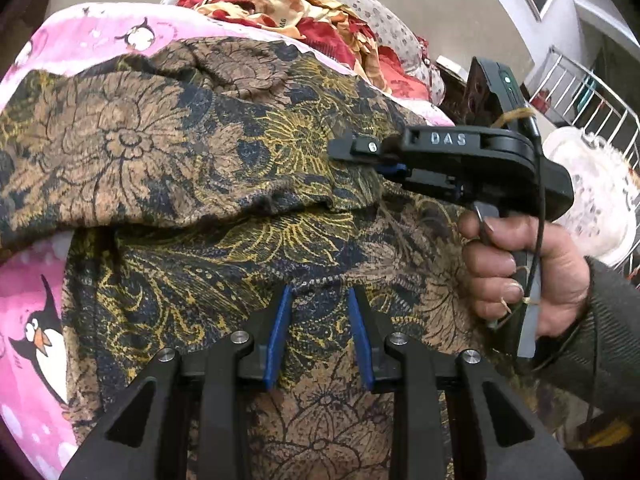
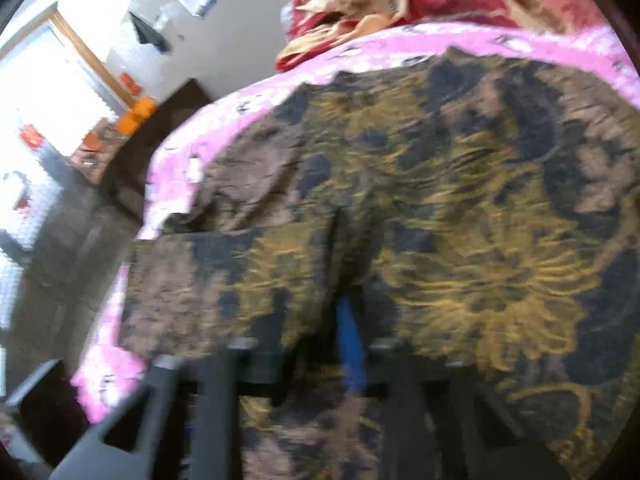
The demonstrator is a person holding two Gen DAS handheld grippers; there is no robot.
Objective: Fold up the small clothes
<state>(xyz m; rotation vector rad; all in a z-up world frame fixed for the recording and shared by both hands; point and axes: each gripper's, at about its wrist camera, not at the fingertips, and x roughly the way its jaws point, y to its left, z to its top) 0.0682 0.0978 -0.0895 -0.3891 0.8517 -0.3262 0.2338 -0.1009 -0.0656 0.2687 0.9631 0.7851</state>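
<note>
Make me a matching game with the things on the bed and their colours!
Things:
1. flowery garment
2. penguin sheet
3. crumpled cloth pile
4. pads on the left gripper

Colours:
A. blue
B. pink
C. brown, black and gold
D. red and cream

Pairs: 1-C, 2-B, 3-D, 4-A

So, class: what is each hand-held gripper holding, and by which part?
Both hold the floral garment: the left hand-held gripper pinches its near stitched edge; the right hand-held gripper is shut on a raised fold farther back.
</note>
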